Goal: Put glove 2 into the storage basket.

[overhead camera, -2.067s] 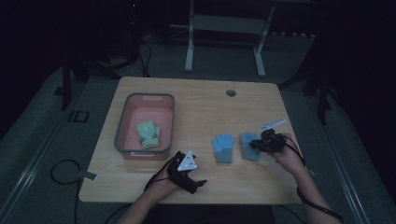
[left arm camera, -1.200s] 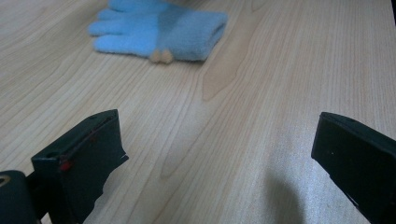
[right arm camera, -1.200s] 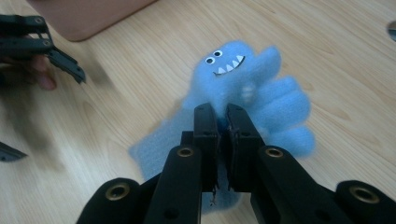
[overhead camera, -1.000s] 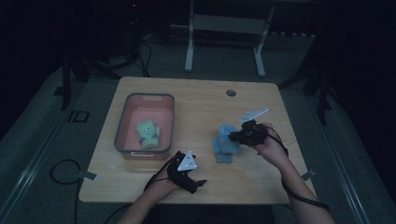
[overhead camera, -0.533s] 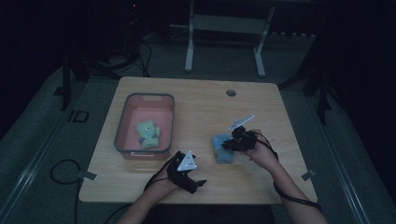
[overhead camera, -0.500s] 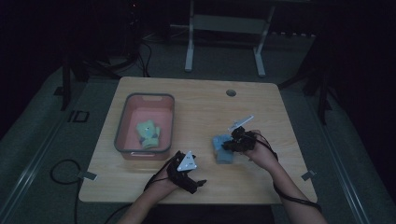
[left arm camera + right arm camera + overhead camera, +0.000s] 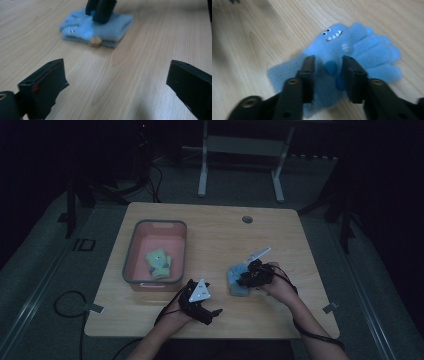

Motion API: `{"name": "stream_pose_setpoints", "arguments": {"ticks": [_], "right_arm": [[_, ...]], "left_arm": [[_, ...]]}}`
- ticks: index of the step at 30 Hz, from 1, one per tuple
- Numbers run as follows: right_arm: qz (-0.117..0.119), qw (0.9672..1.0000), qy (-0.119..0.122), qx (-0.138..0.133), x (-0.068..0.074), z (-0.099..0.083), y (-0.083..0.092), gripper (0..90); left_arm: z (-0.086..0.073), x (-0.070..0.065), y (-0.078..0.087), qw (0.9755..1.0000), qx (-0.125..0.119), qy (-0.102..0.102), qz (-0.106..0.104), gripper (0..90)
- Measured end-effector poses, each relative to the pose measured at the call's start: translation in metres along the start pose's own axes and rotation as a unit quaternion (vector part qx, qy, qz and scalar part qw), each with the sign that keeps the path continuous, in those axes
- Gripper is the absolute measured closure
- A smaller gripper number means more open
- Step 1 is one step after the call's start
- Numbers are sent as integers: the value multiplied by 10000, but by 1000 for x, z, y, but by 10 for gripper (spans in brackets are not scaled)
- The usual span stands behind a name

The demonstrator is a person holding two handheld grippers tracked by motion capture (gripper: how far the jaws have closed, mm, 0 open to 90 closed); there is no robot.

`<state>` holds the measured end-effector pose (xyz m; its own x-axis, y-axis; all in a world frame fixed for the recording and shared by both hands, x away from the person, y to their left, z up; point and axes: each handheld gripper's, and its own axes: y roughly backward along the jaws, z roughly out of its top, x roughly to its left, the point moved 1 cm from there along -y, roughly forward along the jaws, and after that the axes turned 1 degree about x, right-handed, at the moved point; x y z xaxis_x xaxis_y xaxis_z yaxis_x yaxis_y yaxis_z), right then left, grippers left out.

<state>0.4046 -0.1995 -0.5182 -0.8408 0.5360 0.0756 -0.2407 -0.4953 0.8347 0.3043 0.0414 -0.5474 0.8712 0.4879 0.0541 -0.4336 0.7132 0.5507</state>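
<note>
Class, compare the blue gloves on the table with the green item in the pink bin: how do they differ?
The blue gloves lie stacked on the bare table; the green item sits inside the pink bin. The right tongs stand over the blue gloves, jaws just opened; nothing is near the green item. Colours differ too. Both look like soft fabric.

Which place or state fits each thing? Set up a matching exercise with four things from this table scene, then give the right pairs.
Things:
1. blue gloves
2. green glove
3. left gripper
4. right gripper

Places or states:
A. inside the pink bin
B. jaws wide apart over bare table, near the front edge
C. stacked on the table
D. jaws down over the stack, just opening

Pairs: 1-C, 2-A, 3-B, 4-D
</note>
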Motion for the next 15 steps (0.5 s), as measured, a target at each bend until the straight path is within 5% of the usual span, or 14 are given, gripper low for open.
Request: {"name": "stream_pose_setpoints", "arguments": {"ticks": [9, 13, 15], "right_arm": [[276, 9972, -327, -611, -14, -17, 26, 155], [204, 9944, -469, -930, -24, -25, 33, 159], [245, 9922, -574, -1078, -29, -27, 37, 190]], "left_arm": [[16, -5, -7, 9993, 280, -19, -251, 47], [23, -5, -13, 9992, 244, -16, -318, 70], [27, -6, -17, 9993, 171, -190, -268, 103]]}}
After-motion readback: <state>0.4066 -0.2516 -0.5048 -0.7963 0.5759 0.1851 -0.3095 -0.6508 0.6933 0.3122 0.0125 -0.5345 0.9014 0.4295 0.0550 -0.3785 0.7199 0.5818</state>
